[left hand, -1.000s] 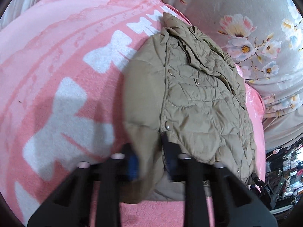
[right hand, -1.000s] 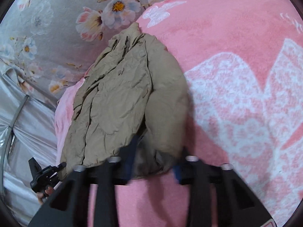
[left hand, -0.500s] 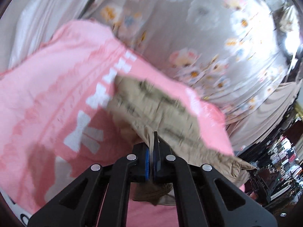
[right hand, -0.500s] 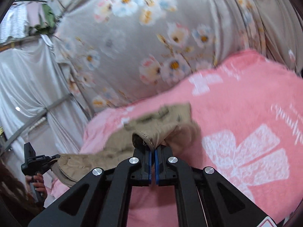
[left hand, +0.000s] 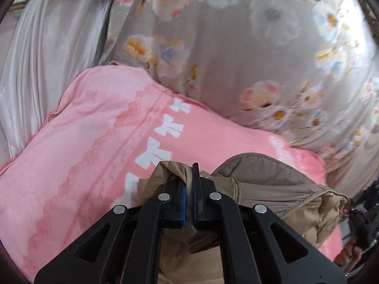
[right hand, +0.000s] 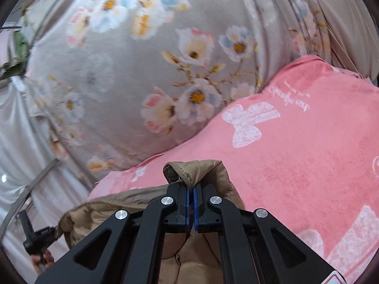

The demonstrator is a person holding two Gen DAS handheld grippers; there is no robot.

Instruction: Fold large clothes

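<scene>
Two wrist views show the same tan padded jacket (left hand: 272, 184) held up over a pink blanket (left hand: 83, 146) with white bow patterns. The left wrist view alone shows a pale satin drape (left hand: 47, 47) at the upper left, and at the lower right edge a hand on the other tool. The right wrist view alone shows cursive lettering on the blanket at the upper right, and at the lower left a hand gripping a black handle. Both views have a grey floral curtain (right hand: 146, 71) filling the top.

The left gripper (left hand: 189, 189), at lower centre, has its blue-padded jaws nearly together, pinching a fold of jacket fabric. The right gripper (right hand: 191, 194), also lower centre, is likewise clamped narrowly on a bunched hem of the jacket, which hangs below and to the lower left.
</scene>
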